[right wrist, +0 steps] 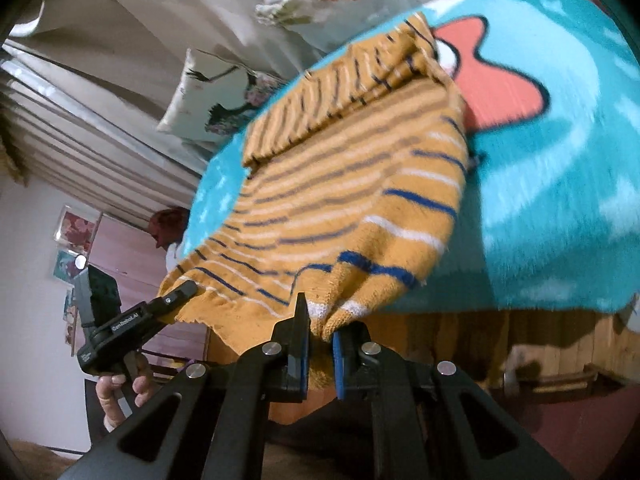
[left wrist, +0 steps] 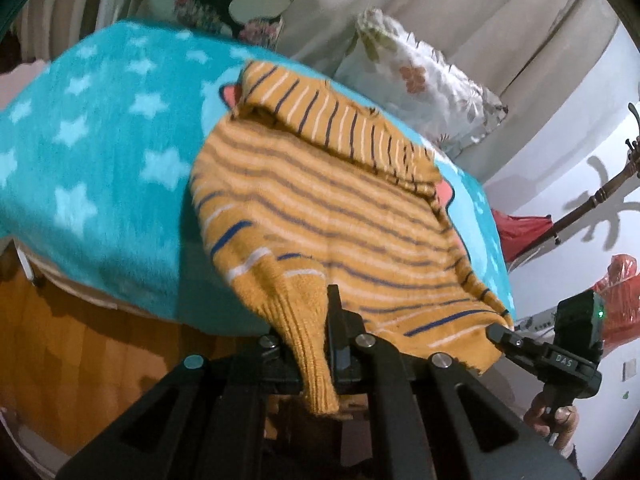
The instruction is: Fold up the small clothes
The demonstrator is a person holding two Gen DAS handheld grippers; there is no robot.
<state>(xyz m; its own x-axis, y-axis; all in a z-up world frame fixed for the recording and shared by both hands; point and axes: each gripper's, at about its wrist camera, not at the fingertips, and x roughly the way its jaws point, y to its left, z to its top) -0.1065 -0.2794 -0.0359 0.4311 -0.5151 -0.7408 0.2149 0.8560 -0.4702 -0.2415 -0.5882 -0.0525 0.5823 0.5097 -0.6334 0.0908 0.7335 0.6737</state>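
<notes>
A small mustard-yellow knit sweater [left wrist: 320,200] with blue and white stripes lies on a teal star blanket [left wrist: 100,152]; its far part is folded back over itself. My left gripper [left wrist: 312,340] is shut on the sweater's near left corner, whose ribbed cuff hangs down between the fingers. My right gripper [right wrist: 320,332] is shut on the near right corner of the sweater [right wrist: 340,200], which bunches between the blue pads. Each gripper shows in the other's view, the right one [left wrist: 496,334] and the left one [right wrist: 188,290], both clamped on the near hem.
The teal blanket [right wrist: 560,180] with a red bow print covers a bed. Floral pillows [left wrist: 420,76] lie behind it against curtains. A wooden floor [left wrist: 60,340] and wooden bed frame [right wrist: 520,340] lie below. A coat stand [left wrist: 600,192] and red bags stand at the right.
</notes>
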